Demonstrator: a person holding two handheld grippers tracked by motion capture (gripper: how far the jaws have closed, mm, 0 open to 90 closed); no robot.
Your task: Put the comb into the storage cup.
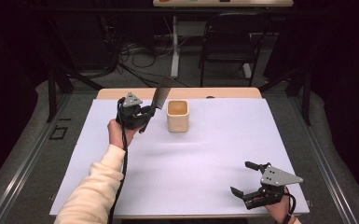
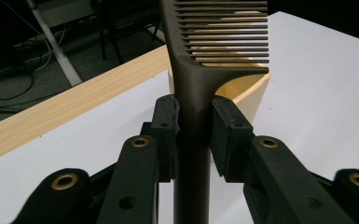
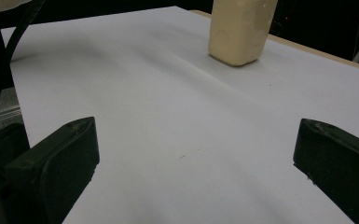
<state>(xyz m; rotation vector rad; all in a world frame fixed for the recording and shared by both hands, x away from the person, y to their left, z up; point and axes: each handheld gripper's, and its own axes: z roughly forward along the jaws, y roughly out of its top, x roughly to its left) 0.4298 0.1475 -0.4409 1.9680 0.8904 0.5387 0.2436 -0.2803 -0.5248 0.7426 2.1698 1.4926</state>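
My left gripper is shut on the handle of a dark comb, held raised just left of a cream square cup on the white table sheet. In the left gripper view the comb stands upright between the pads, its teeth pointing right over the cup behind it. My right gripper rests open near the front right corner of the sheet, nothing between its fingers. From the right gripper view the cup stands far ahead, and both wide-apart fingertips frame bare sheet.
The white sheet covers most of a wooden table, whose far edge shows as a strip. A chair, a table leg and loose cables stand on the floor beyond.
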